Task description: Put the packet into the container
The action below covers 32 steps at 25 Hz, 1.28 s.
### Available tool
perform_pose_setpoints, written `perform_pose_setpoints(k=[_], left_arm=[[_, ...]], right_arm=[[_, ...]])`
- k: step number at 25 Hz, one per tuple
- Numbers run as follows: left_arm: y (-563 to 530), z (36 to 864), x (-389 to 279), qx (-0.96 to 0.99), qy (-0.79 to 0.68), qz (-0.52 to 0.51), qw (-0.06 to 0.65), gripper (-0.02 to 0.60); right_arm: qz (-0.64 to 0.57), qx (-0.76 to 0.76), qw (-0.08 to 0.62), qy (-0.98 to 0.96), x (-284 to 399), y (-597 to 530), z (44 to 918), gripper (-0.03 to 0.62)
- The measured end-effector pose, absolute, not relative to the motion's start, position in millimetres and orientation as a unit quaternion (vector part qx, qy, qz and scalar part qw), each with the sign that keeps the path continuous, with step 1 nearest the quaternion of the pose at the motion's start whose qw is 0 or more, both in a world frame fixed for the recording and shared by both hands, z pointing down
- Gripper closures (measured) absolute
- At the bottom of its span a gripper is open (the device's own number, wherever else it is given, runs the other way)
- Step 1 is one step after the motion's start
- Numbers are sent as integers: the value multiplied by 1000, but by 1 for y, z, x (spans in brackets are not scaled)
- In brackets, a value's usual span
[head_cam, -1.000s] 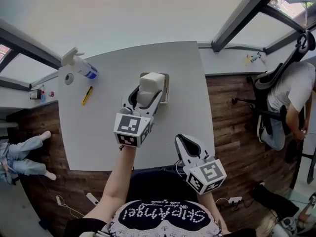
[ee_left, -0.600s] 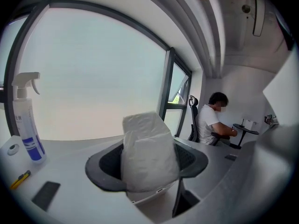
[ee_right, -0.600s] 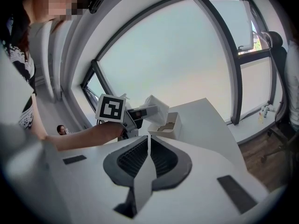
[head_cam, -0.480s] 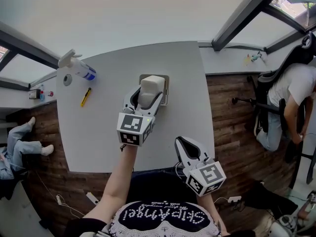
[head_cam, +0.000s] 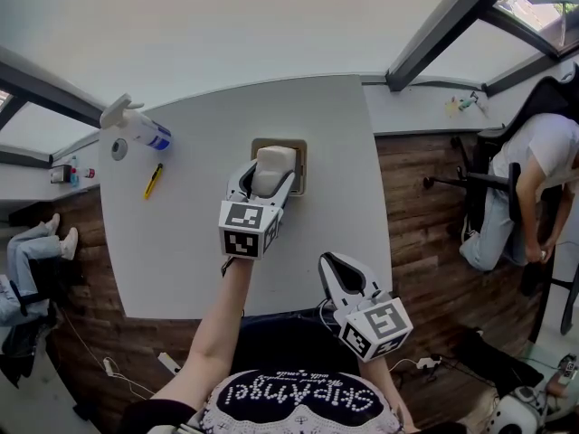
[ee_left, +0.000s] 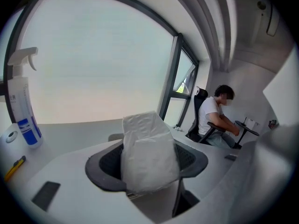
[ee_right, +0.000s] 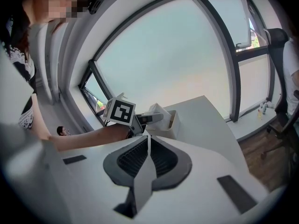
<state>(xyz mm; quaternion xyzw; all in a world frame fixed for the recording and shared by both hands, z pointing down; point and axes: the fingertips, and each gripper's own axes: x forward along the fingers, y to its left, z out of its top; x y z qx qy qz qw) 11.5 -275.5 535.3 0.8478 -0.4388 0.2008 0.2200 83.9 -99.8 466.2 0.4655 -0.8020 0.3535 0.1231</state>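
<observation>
White packet (head_cam: 274,165) clamped in left gripper (head_cam: 268,177) fingers at container (head_cam: 300,166); right gripper (head_cam: 337,266) fingers closed, empty

The white packet (head_cam: 274,168) and the left gripper (ee_left: 148,161) cover most of the container (head_cam: 302,165), so its inside cannot be seen. The 1 small round thing (head_cam: 118,149) beside the spray bottle (head_cam: 136,127) is too small to tell.

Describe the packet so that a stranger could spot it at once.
Start at the white table, then find the tan open container in its far half. Right over it, clamped in the left gripper, is the packet: a plump, crinkled white pouch, unlike the rigid spray bottle at the table's far left corner.
</observation>
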Motion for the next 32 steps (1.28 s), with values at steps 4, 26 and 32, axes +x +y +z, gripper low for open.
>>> perform_pose_setpoints(k=[4, 26, 32], left_arm=[[-275, 544, 11, 838, -441, 223, 230, 296], [-272, 565, 20, 822, -414, 345, 184, 295], [-272, 565, 22, 823, -413, 348, 175, 293]], right_arm=[[355, 467, 123, -801, 85, -100, 466, 566], [359, 461, 122, -802, 80, -98, 468, 566], [358, 462, 118, -802, 81, -98, 466, 566]])
